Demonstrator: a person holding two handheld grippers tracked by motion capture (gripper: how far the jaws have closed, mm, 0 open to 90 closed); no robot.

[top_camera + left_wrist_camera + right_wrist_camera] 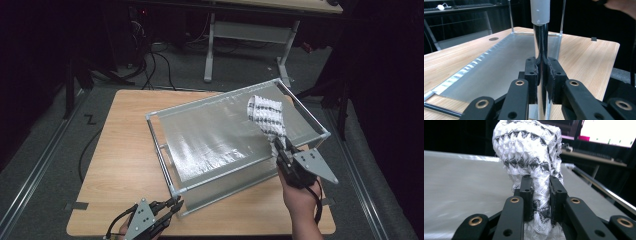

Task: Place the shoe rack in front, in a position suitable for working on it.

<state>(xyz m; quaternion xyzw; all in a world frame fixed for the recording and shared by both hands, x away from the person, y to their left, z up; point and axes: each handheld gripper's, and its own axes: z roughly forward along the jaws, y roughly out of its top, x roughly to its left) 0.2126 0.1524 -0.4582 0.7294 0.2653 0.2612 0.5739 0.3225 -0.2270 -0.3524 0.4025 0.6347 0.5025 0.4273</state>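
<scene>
While the left gripper (172,204) clamps a shiny chrome upright post (541,45) at the near corner of a silver metal-tube rack (165,150) with a grey fabric top, the right gripper (278,145) is closed on a white-and-black knitted sock (267,117), lifted over the rack's far right end. In the right gripper view, the sock (529,152) bulges above the black jaws squeezing it. Both stand over a light wooden table (120,165); a hand (300,197) holds the right gripper from below.
</scene>
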